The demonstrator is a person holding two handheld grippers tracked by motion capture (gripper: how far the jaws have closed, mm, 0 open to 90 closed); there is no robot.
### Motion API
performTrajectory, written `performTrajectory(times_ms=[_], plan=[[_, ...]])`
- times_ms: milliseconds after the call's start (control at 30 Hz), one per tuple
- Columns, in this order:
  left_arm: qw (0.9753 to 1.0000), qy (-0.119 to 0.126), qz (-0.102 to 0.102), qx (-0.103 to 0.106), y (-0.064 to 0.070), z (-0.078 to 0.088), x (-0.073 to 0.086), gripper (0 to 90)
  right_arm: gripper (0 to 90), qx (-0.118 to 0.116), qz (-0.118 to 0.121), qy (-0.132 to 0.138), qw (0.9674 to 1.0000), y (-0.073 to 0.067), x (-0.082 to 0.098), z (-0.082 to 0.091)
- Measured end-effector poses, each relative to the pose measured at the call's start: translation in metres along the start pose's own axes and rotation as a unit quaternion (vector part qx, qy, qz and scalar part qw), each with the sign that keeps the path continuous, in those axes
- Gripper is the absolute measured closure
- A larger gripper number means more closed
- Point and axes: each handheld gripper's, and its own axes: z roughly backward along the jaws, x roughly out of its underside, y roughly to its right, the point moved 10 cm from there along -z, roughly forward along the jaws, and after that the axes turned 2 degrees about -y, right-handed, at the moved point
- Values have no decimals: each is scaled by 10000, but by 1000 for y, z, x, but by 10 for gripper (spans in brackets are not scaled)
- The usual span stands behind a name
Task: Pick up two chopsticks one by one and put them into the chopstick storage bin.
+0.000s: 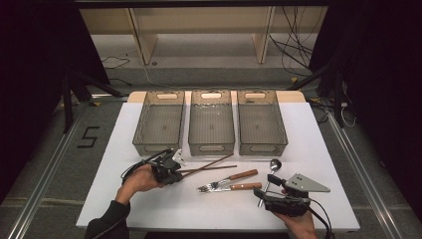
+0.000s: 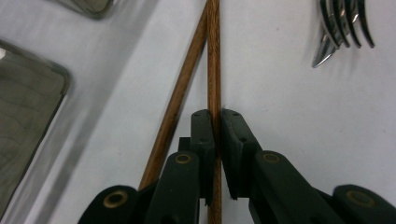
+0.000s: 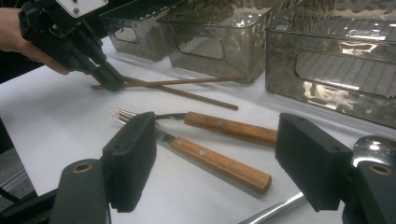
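Left gripper view | left gripper [image 2: 217, 135] pinching chopstick [image 2: 213, 56] | chopstick runs lengthwise, pointing away

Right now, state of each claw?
Left claw: shut on one thin brown wooden chopstick.
Right claw: open, holding nothing.

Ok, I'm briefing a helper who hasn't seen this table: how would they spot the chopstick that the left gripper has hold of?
Start at the three clear bins along the back of the white table; two brown chopsticks lie crossed just in front of them. The left gripper is shut on one chopstick. The other chopstick lies free beside the jaws, angling away from it.
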Motion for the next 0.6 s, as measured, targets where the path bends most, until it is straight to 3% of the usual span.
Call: performTrajectory(times_ms=[67,367,600], plan=[[9999,86,67,-16,1,2,-2,835,299,0,-11,-5,10000,0,0,0],[9995,282,-153,12,10,21,-6,836,299,-6,8,-12,10000,0,0,0],[9972,744,69,-39,8,42,-12,836,299,-4,4,1,10000,0,0,0]])
